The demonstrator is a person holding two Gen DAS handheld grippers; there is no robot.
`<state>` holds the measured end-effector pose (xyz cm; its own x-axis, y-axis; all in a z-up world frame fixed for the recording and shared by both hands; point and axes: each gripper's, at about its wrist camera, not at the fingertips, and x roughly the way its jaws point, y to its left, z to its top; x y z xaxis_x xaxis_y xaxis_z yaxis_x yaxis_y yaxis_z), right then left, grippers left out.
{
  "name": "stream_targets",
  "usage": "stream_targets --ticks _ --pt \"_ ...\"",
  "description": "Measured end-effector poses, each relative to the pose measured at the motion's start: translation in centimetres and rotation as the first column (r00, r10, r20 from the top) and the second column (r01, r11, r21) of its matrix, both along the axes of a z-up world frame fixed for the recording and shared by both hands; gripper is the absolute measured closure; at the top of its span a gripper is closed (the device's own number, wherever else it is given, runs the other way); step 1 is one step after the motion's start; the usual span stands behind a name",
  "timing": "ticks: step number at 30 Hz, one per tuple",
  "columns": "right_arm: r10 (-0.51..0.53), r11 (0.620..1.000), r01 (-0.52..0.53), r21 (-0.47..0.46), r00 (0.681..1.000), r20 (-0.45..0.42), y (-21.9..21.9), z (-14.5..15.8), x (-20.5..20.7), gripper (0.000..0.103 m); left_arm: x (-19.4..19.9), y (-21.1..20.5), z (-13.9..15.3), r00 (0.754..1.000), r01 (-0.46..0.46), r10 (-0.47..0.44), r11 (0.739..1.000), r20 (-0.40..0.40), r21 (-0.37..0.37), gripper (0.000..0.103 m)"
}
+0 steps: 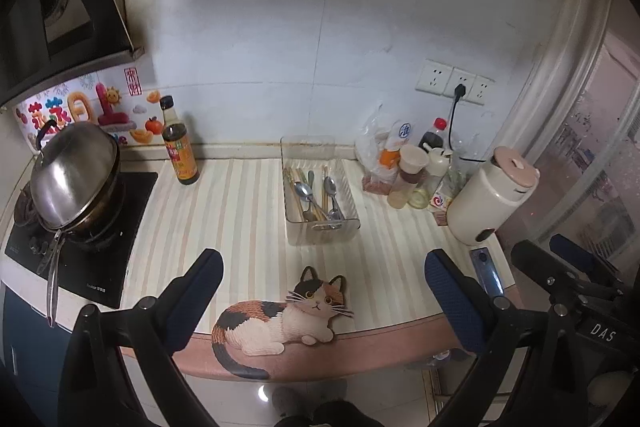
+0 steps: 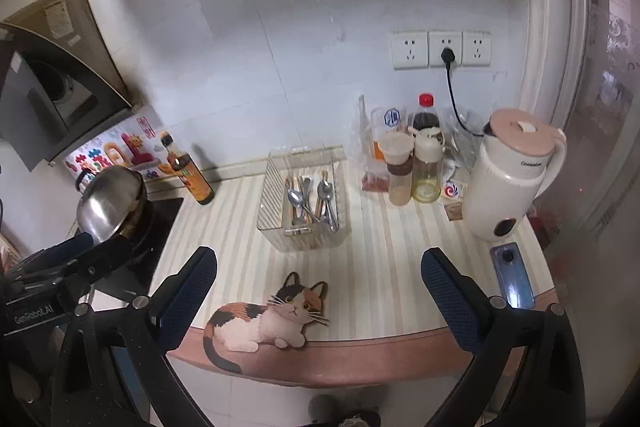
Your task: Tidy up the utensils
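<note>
Utensils [image 1: 316,197] in clear bin [image 1: 320,227] | ahead of both grippers | both spread, empty

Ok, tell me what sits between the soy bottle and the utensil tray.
Nothing: in both views only bare striped counter separates the soy bottle from the utensil tray.
</note>
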<state>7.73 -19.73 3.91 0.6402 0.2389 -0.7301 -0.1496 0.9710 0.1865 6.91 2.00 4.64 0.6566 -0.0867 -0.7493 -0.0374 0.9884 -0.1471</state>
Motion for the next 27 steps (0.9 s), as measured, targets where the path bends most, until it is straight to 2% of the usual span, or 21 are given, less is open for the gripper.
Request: stream_targets --ticks 10,27 --pt "0.059 0.998 -0.059 0.016 0.998 0.016 -1.1 1.5 0.6 0.000 0.0 -1.1 0.9 0.999 -0.038 0.038 0.999 0.021 -0.011 0.000" --pt "0.110 0.994 -0.110 0.028 0.994 -0.021 -1.1 0.0 2.8 0.000 0.9 -1.7 -0.4 0.996 -0.088 0.088 0.996 -0.002 0.000 0.000"
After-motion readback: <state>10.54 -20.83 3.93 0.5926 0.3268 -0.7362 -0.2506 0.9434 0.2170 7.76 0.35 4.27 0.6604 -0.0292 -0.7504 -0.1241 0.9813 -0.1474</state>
